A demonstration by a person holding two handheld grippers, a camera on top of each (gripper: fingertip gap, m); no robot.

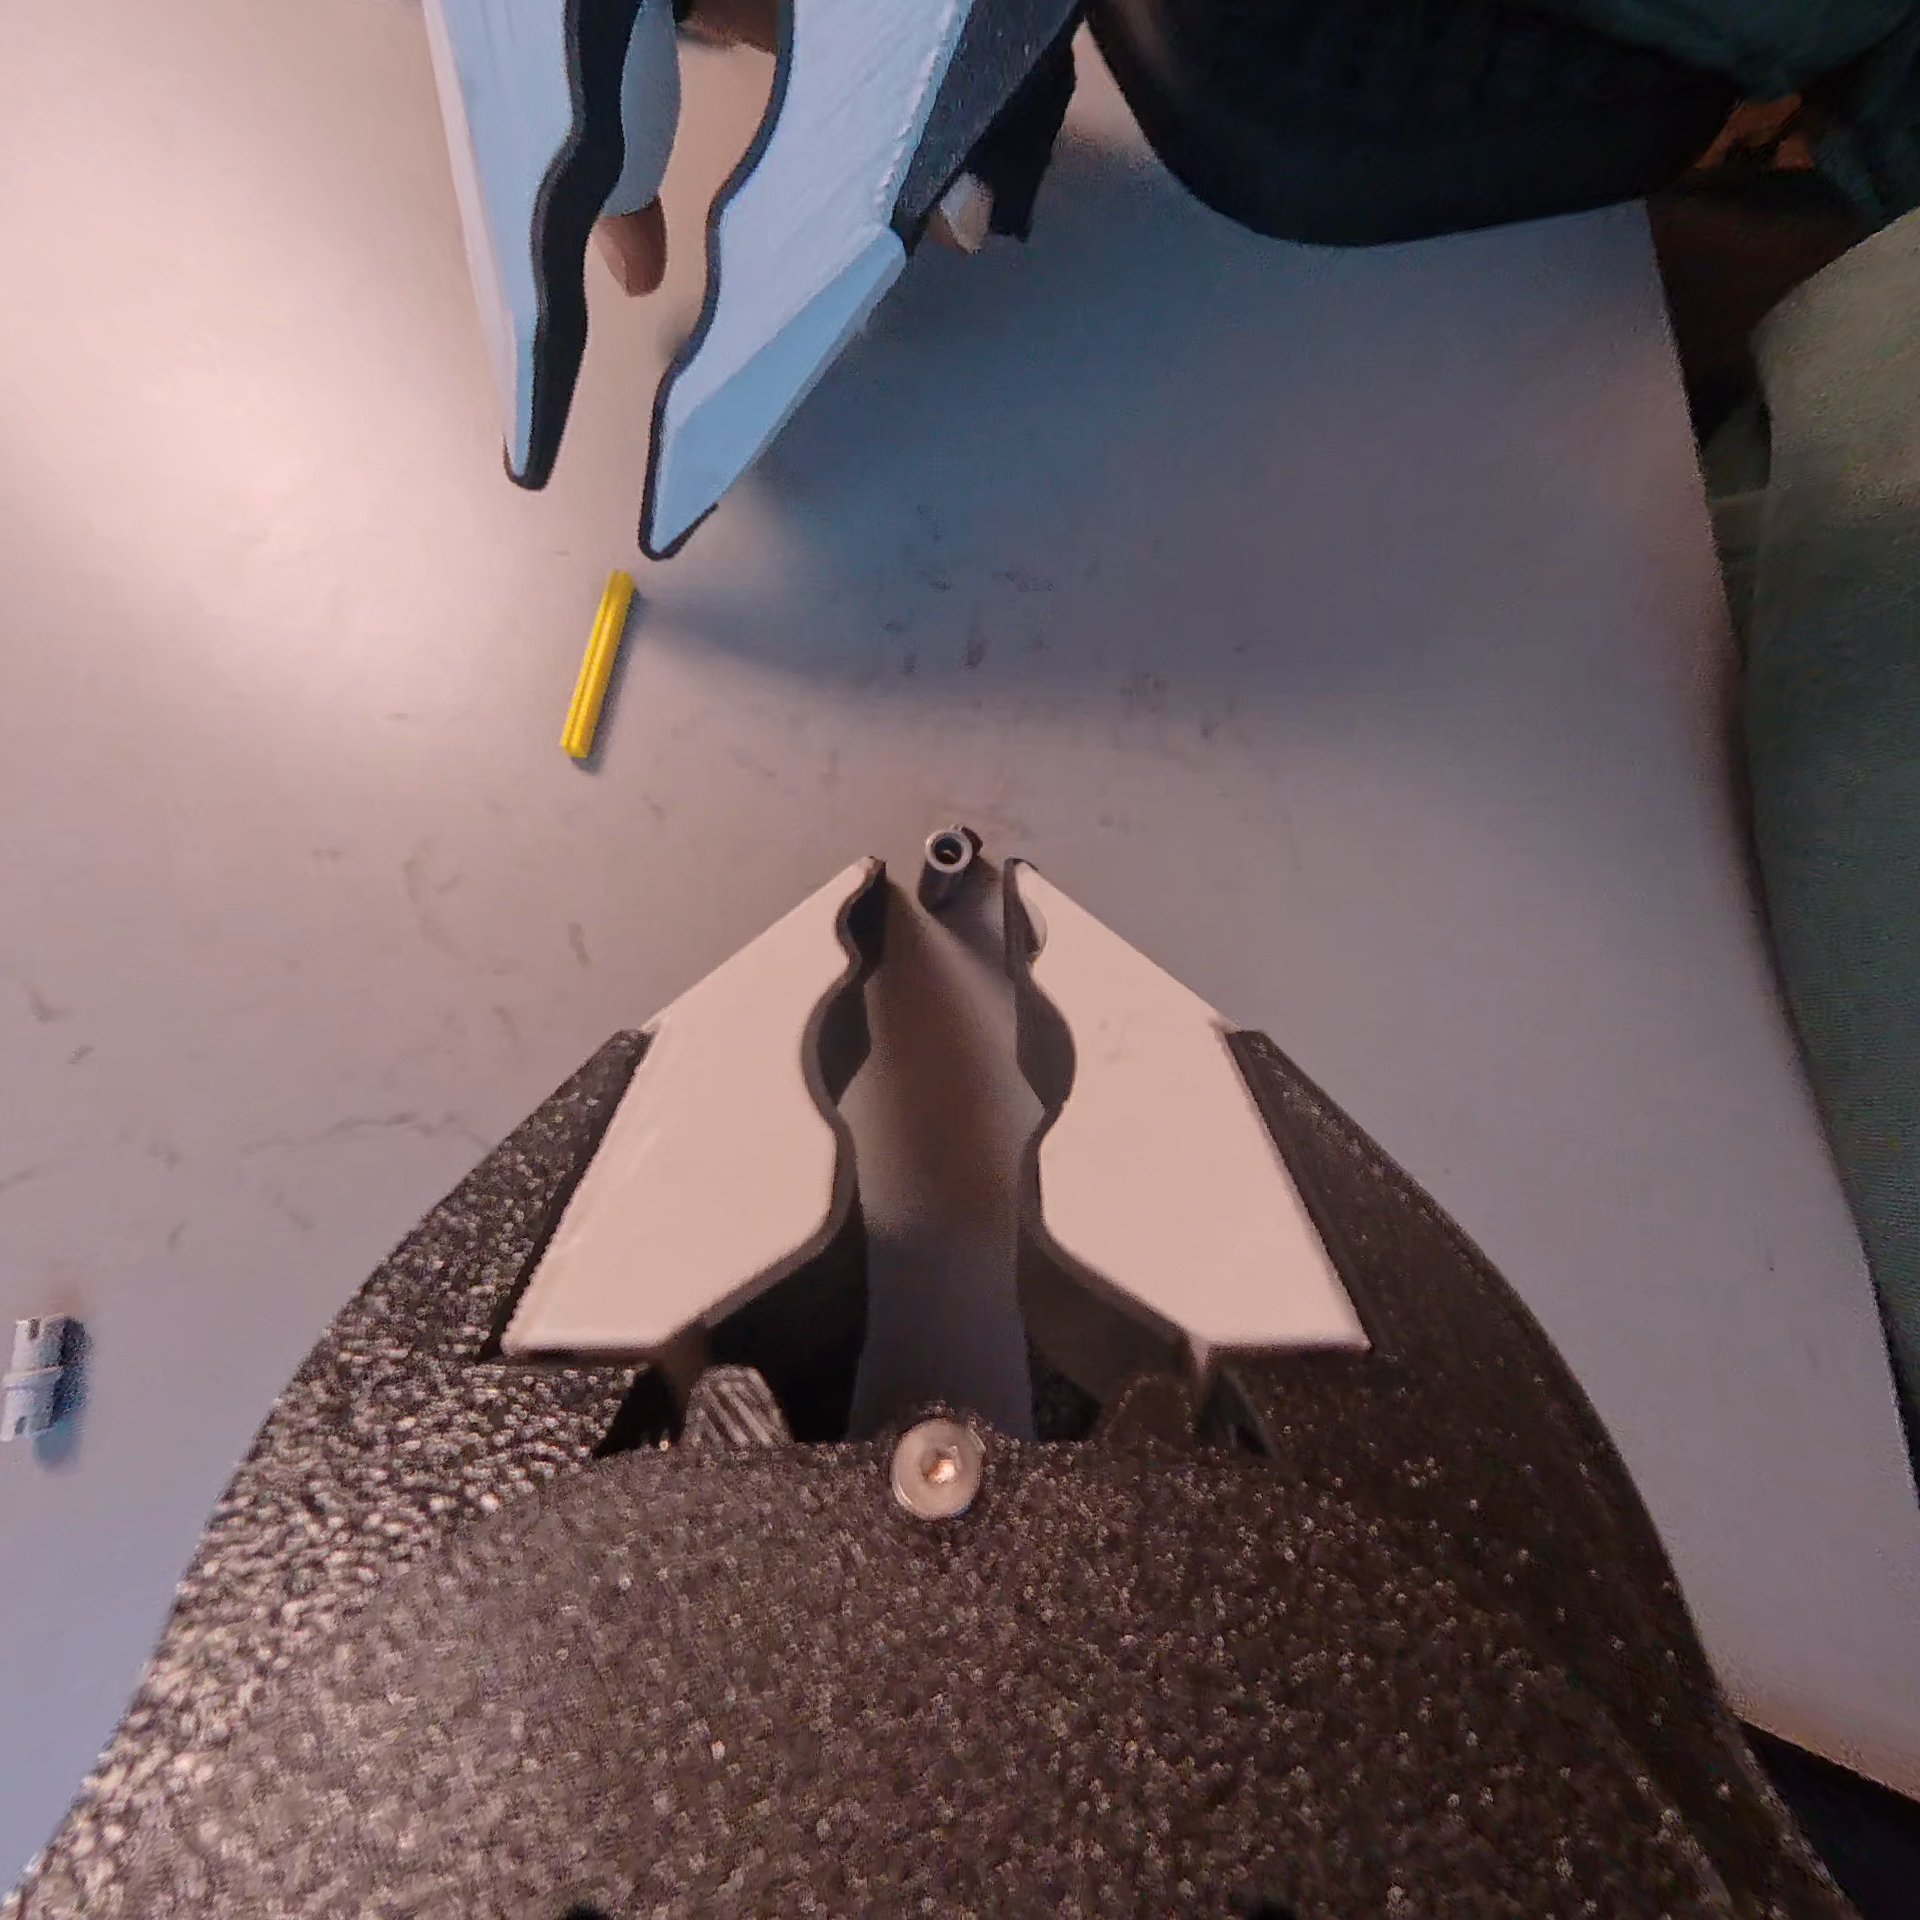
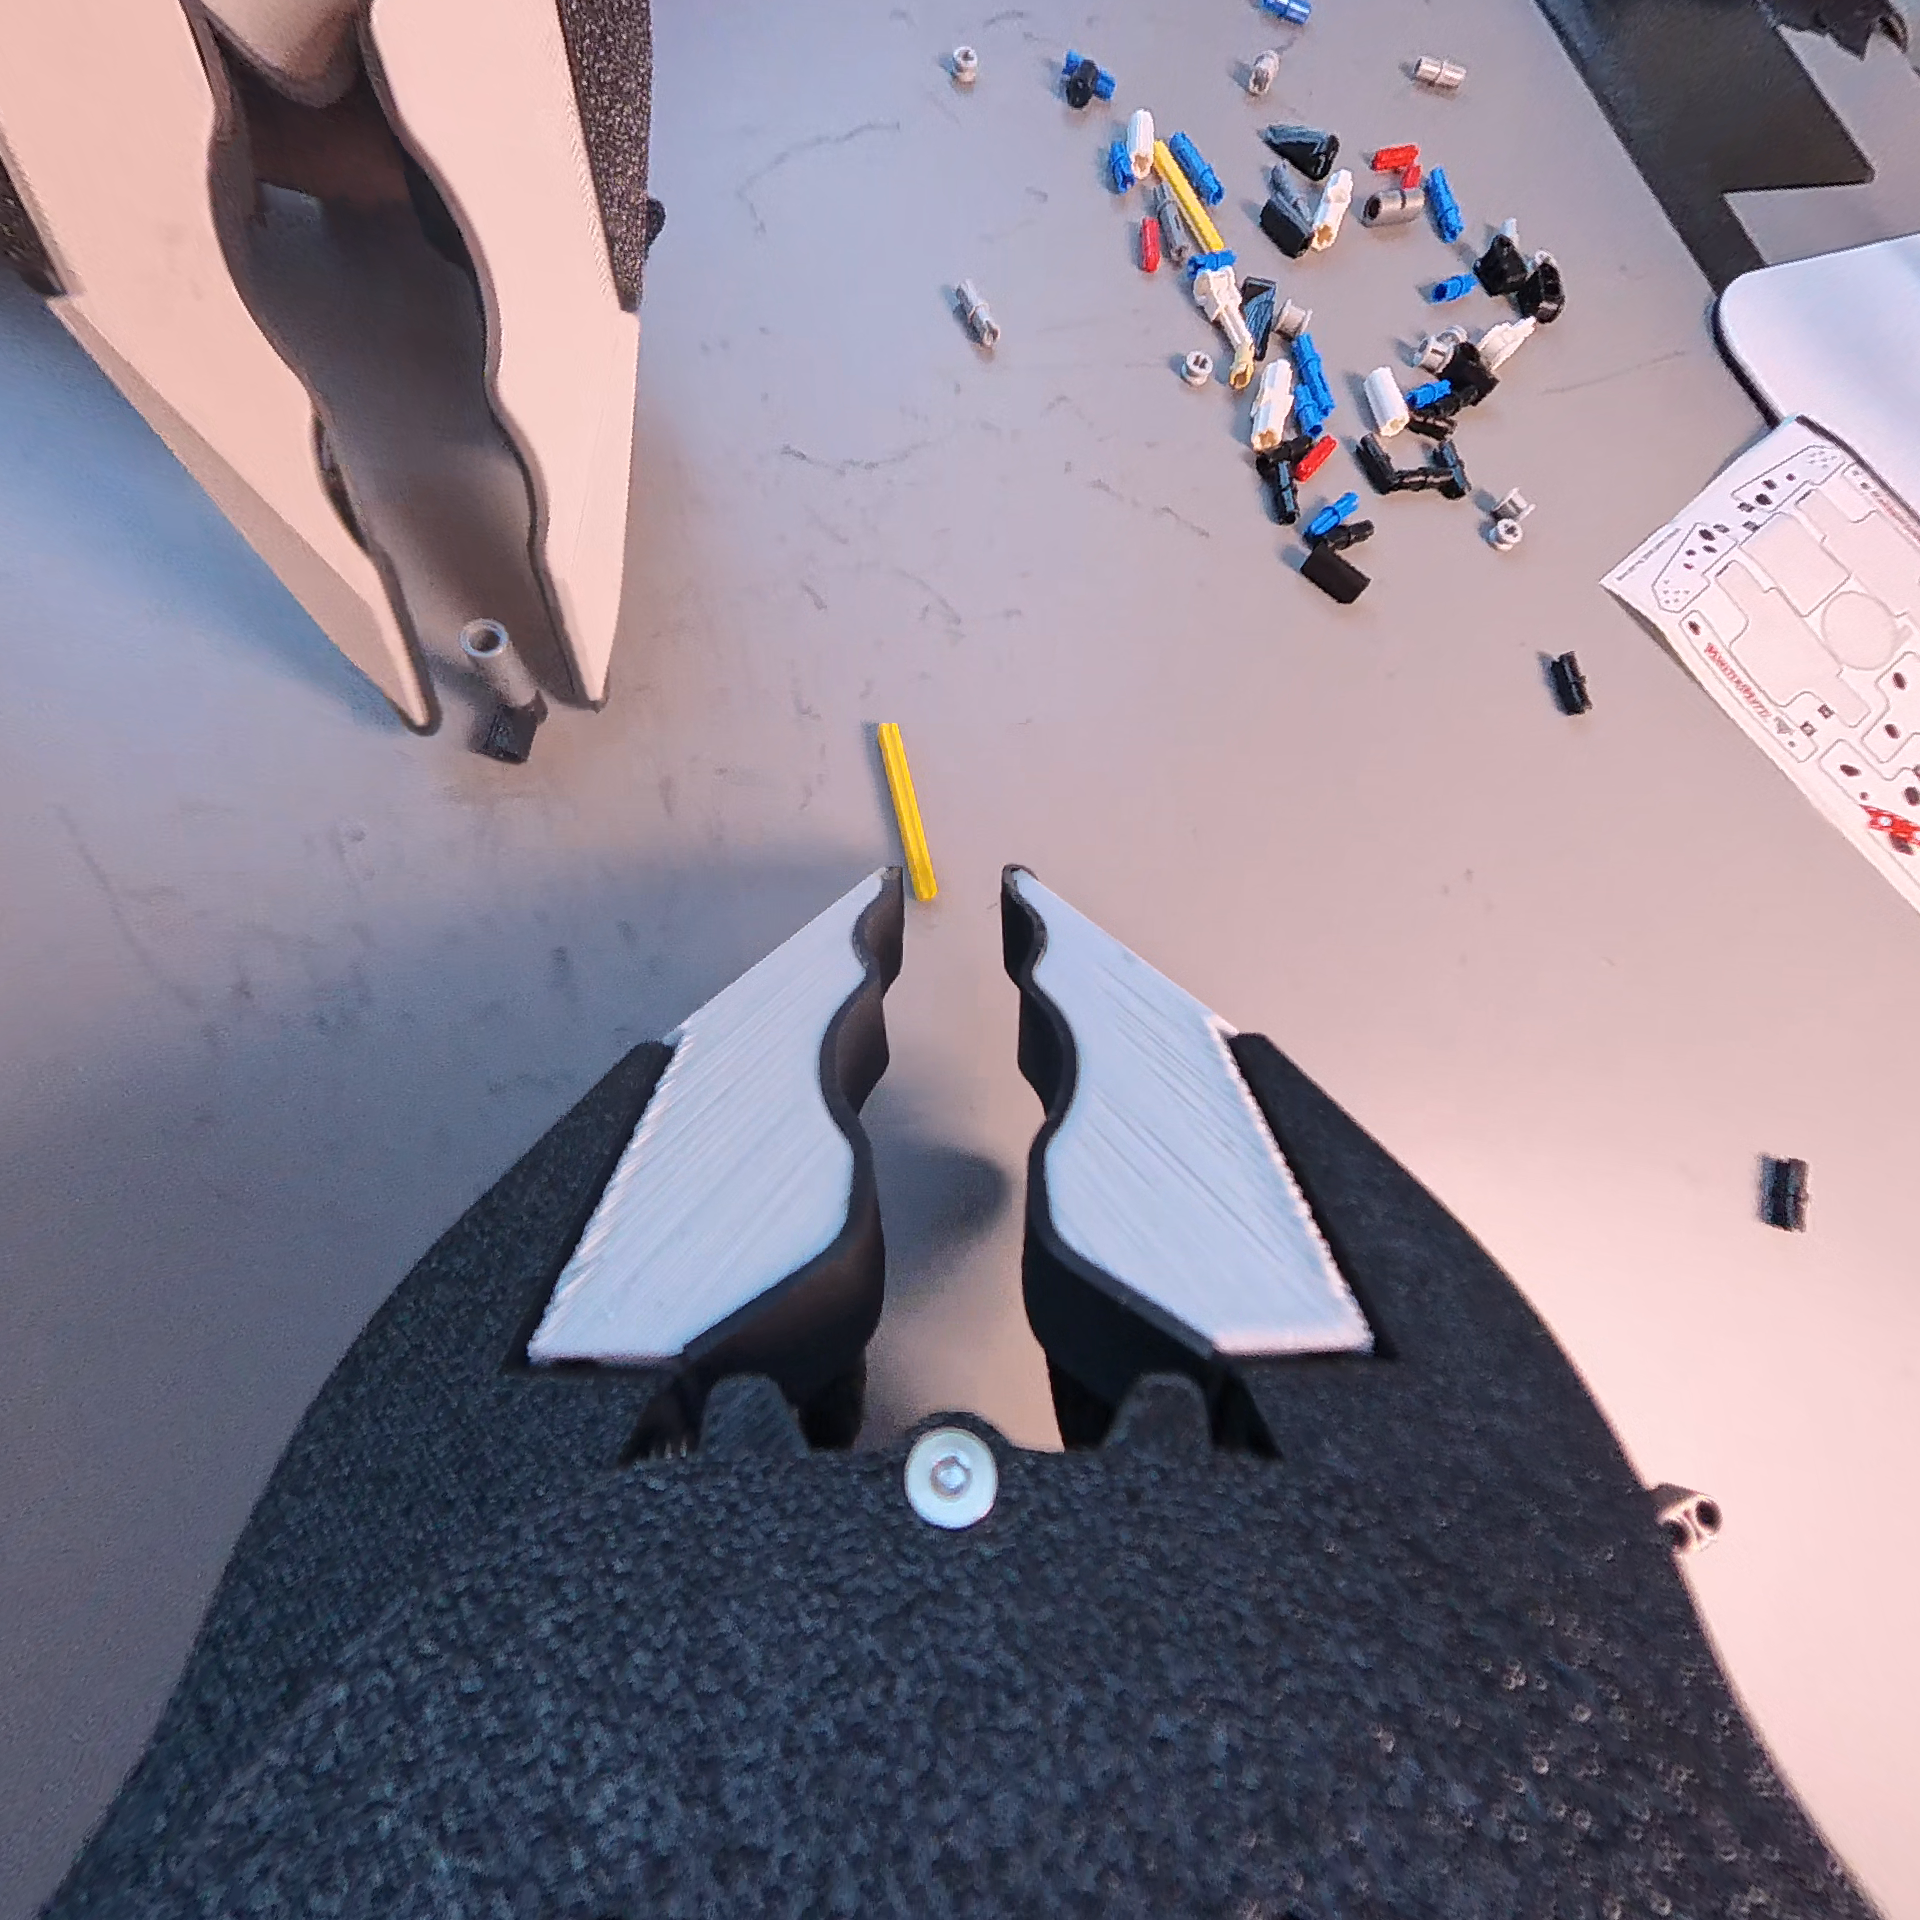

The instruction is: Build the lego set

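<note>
Presently, on your bench (image 2: 1039,675), largest first.

Left gripper (image 1: 948,868): your jaws stand a little apart around a grey sleeve (image 1: 945,864) seated upright on a dark connector (image 2: 509,730). Whether the pads actually press the sleeve cannot be told from either view.

Right gripper (image 2: 951,883): your jaws are partly open and hold nothing, tips low over the bench.

Sheet (image 2: 1808,644): printed paper at the bench's right edge, as the right wrist view frames it.

Parts pile (image 2: 1330,312): loose blue, black, white, red and grey pieces toward the far right, well apart from both grippers.

Axle (image 2: 906,810): yellow, lying flat in open bench, alone. It sits just ahead of your right gripper, its near end just beside the left fingertip (image 2: 883,894), off-centre in the gap. Its long axis runs almost straight away from you along the fingers, leaning slightly left at the far end. Your right gripper is much the nearer; your left is near but occupied.

Judgement: you would likely shift slightly left so the jaws straddle the axle across its width.

Stray pieces: one black pin (image 2: 1569,683), another (image 2: 1784,1193), both right of the axle.
</note>
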